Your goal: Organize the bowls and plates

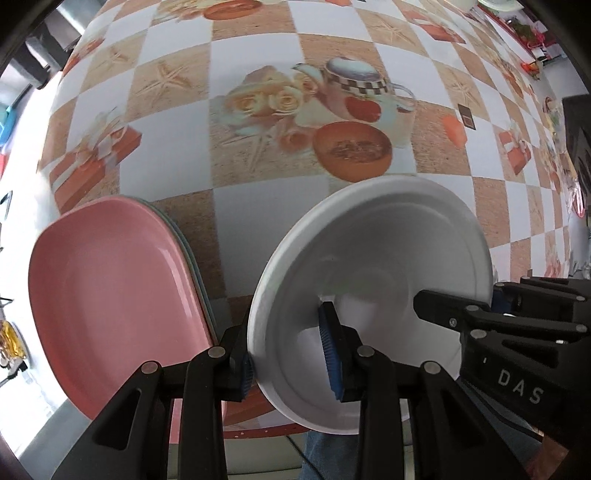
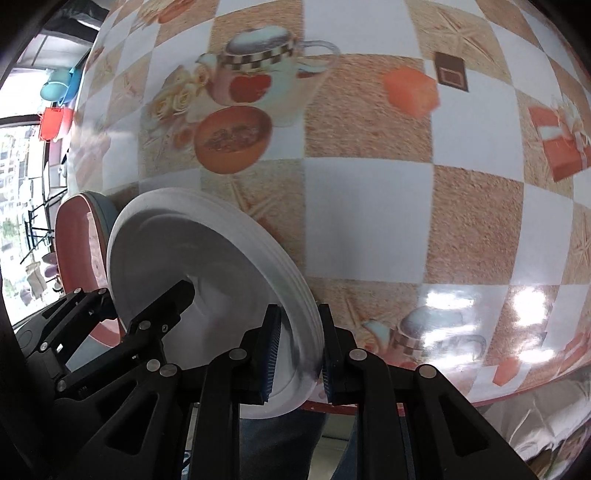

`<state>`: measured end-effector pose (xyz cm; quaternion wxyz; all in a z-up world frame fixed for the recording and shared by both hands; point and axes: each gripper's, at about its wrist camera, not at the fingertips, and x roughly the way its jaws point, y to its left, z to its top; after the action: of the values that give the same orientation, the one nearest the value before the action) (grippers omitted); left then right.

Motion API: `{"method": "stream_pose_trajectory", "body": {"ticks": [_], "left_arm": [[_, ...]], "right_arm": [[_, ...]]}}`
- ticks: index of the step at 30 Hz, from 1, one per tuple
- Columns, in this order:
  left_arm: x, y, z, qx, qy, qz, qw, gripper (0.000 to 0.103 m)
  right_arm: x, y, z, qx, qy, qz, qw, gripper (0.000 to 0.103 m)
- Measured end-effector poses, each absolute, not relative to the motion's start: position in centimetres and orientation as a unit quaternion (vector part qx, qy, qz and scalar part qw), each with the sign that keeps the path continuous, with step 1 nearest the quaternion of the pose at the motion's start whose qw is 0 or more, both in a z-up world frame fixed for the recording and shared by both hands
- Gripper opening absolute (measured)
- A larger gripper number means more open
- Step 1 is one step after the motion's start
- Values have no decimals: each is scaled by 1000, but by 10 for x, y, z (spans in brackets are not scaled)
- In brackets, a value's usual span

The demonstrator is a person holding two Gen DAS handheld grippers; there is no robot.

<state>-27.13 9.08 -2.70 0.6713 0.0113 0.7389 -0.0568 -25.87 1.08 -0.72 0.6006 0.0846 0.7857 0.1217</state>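
A stack of white plates (image 1: 388, 251) hangs over the near edge of the checked tablecloth (image 1: 166, 162), held from both sides. My left gripper (image 1: 290, 365) is shut on its near-left rim, one blue pad inside the dish and one under it. My right gripper (image 1: 493, 299) clamps the opposite rim. In the right wrist view the white plates (image 2: 192, 258) show several layered rims, with my right gripper (image 2: 299, 354) shut on them and my left gripper (image 2: 184, 291) reaching in from the left. A pink plate (image 1: 110, 295) tops a grey-blue stack just left of the white one; the pink plate (image 2: 77, 240) shows behind it.
The table's red-trimmed front edge (image 1: 258, 432) runs just below the grippers, with a person's jeans (image 1: 321, 454) beyond it. Blue and red containers (image 2: 59, 88) sit past the far left of the tablecloth (image 2: 369, 221). Cluttered shelves (image 1: 528, 33) stand at the far right.
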Motion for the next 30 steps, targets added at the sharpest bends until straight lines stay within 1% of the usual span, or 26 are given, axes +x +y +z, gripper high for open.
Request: {"method": "stream_pose_trajectory", "body": {"ticks": [4,8,11,19,26,30], "left_arm": [[-282,85,-23,17,734,-55,677,34],[-301,83,-8,23,727,-55,684,34],[-292,73,9,20,722,-53,689,34],[-311,74,49,13,705,-51,707,34],[-311,108,85,-2,696,-41,717,34],[-316,124,86,-18,687,-26,726,34]], "right_arm": [[-265,18,-8,96,789,117,596,22],[-274,-14,-3,96,789,119,595,22],[-276,-14,5,91,787,118,598,22],[-276,-17,32,79,781,117,609,22],[-264,0,50,56,769,129,624,22],[-259,12,63,38,762,140,631,22]]}}
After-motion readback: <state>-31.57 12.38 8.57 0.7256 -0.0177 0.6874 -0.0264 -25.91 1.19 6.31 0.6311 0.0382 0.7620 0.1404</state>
